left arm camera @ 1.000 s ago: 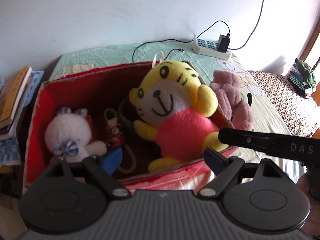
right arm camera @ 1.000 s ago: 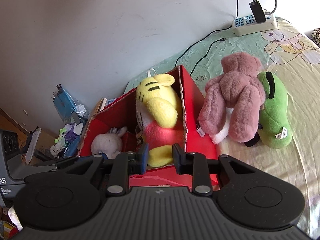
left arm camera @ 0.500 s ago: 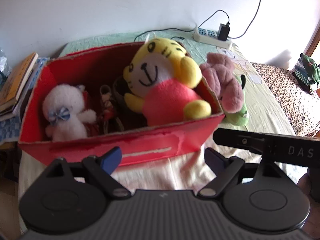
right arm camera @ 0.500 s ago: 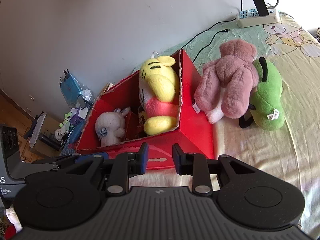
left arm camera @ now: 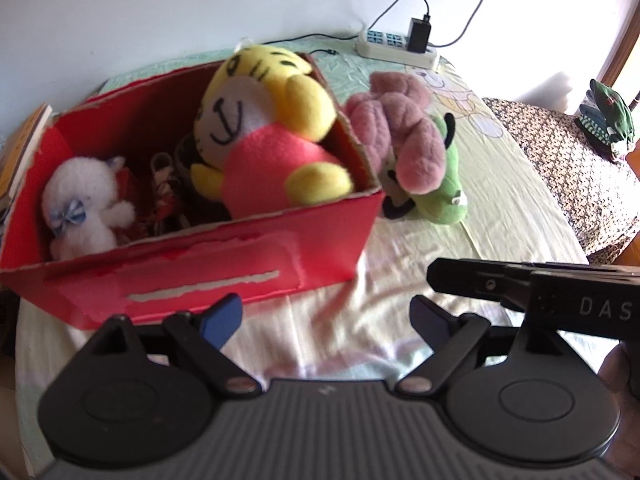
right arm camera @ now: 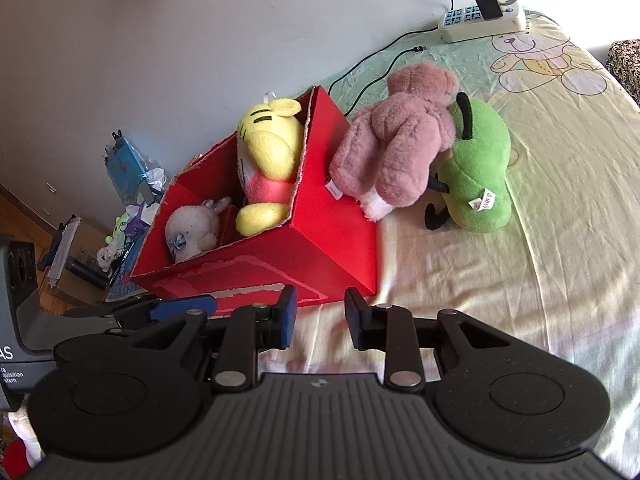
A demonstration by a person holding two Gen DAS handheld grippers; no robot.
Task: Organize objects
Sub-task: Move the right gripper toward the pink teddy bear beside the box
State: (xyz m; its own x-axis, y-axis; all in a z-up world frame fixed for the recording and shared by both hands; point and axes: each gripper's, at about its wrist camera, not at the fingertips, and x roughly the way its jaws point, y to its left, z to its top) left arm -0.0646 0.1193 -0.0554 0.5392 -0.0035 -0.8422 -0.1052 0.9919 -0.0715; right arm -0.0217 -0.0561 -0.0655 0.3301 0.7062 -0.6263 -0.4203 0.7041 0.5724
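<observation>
A red cardboard box [left arm camera: 224,276] [right arm camera: 332,240] stands on the bed. In it sit a yellow tiger plush in a pink shirt [left arm camera: 264,136] [right arm camera: 268,152] and a small white bunny plush [left arm camera: 80,208] [right arm camera: 192,228]. A pink plush [left arm camera: 400,136] [right arm camera: 396,148] and a green plush [left arm camera: 444,184] [right arm camera: 480,164] lie on the sheet right of the box. My left gripper [left arm camera: 326,320] is open and empty, in front of the box. My right gripper [right arm camera: 320,312] is open with a narrow gap, empty, near the box's front corner.
A white power strip with a black charger [left arm camera: 400,40] [right arm camera: 480,20] and cables lies at the head of the bed. Books [left arm camera: 24,148] and clutter [right arm camera: 128,184] are left of the bed. A patterned cushion [left arm camera: 560,160] lies at the right.
Both grippers have drawn back from the box toward the near side of the bed. The tiger plush stays in the box. Neither gripper's opening changed.
</observation>
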